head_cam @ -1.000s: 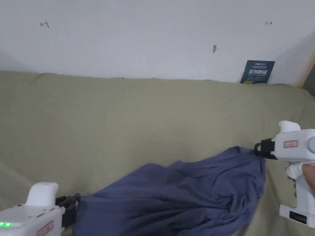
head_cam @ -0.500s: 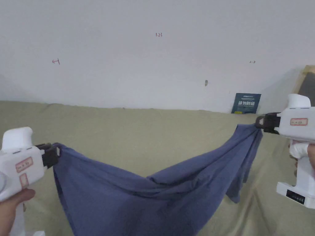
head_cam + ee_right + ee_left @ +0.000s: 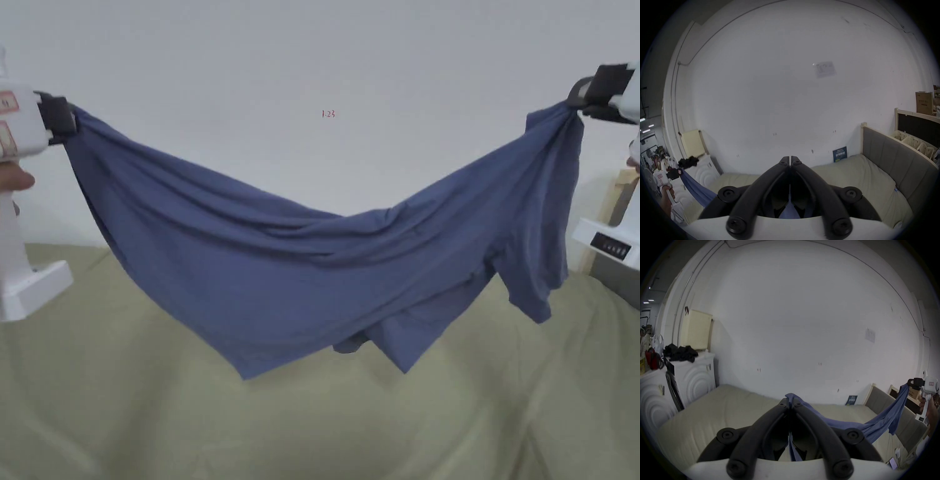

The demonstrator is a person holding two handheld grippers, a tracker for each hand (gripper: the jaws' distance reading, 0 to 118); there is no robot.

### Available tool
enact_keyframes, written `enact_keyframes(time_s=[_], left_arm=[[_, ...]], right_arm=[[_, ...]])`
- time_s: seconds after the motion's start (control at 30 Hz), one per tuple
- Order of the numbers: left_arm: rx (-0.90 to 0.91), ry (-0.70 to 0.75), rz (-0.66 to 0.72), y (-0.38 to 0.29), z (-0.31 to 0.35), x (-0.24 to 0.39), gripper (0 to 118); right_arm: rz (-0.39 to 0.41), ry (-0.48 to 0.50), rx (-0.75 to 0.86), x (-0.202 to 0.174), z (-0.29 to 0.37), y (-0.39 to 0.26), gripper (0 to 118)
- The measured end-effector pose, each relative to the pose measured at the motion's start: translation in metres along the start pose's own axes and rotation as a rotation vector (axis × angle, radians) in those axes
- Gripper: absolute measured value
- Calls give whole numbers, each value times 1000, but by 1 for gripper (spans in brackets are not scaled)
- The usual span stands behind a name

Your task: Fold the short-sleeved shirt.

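I hold the blue shirt (image 3: 300, 262) in the air above the bed (image 3: 187, 412); it stretches from upper left to upper right of the frame and sags in the middle. My left gripper (image 3: 65, 119) and right gripper (image 3: 578, 103) are both closed tight on its ends.

- Shirt (image 3: 262, 262): thin blue cloth, matt, soft, creased into folds.
- Left gripper (image 3: 62, 119) and right gripper (image 3: 584, 100): matt black plastic jaws on smooth, slightly glossy white plastic bodies.
- Bed cover (image 3: 312, 425): olive cloth, matt, lightly wrinkled.
- Wall (image 3: 325, 56): white, matt, smooth.
- Headboard (image 3: 893, 155): grey padded cloth in a pale wooden frame.
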State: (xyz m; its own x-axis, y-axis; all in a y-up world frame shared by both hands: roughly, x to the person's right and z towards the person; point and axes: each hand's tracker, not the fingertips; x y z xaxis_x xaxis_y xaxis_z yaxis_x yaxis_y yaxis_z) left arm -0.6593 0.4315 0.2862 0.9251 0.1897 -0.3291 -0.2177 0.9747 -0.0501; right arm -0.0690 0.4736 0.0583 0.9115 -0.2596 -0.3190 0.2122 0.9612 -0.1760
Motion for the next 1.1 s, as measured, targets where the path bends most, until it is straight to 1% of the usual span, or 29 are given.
enact_keyframes(time_s=[0.1,0.2,0.27,0.33,0.37,0.4,0.43,0.5,0.6,0.67,0.7,0.77,0.8,0.83,0.9,1.0,1.07,1.1], left_arm=[[6,7,-9,9,-10,4,0],[-11,33,-32,-5,-25,8,0],[-32,29,-30,-28,-36,8,0],[-48,41,-14,-63,-45,10,0],[-66,45,1,-78,-55,1,0],[-90,47,9,-96,-61,0,0],[-129,72,13,-115,-67,0,0],[-146,75,27,-146,-76,-9,0],[-181,66,66,-173,-71,-16,0],[-182,46,66,-180,-58,-23,0],[-182,19,70,-183,-46,-26,0],[-218,-4,29,-190,-17,-29,0],[-193,-11,29,-197,0,-31,0],[-208,-34,14,-203,18,-35,0],[-223,-25,3,-221,54,-38,0],[-300,-34,-26,-258,110,-54,0],[-366,-61,-20,-291,143,-71,0],[-418,-38,-23,-309,158,-77,0]], right_arm=[[0,2,7,-7,-3,4,0],[-7,1,5,-4,-15,-11,0],[-13,-23,-12,-1,-24,-32,0],[-17,-63,-16,-1,-22,-69,0],[-28,-70,-26,2,-26,-82,0],[-54,-96,-43,7,-31,-101,0],[-72,-108,-64,17,-44,-118,0],[-96,-142,-89,25,-47,-147,0],[-122,-142,-115,40,-42,-177,0],[-137,-127,-127,49,-28,-189,0],[-144,-122,-128,54,-12,-195,0],[-147,-103,-133,64,13,-208,0],[-145,-97,-136,69,28,-218,0],[-143,-96,-142,71,51,-227,0],[-154,-83,-152,80,88,-249,0],[-142,-88,-196,99,144,-296,0],[-99,-100,-281,105,178,-326,0],[-74,-105,-308,100,201,-339,0]])
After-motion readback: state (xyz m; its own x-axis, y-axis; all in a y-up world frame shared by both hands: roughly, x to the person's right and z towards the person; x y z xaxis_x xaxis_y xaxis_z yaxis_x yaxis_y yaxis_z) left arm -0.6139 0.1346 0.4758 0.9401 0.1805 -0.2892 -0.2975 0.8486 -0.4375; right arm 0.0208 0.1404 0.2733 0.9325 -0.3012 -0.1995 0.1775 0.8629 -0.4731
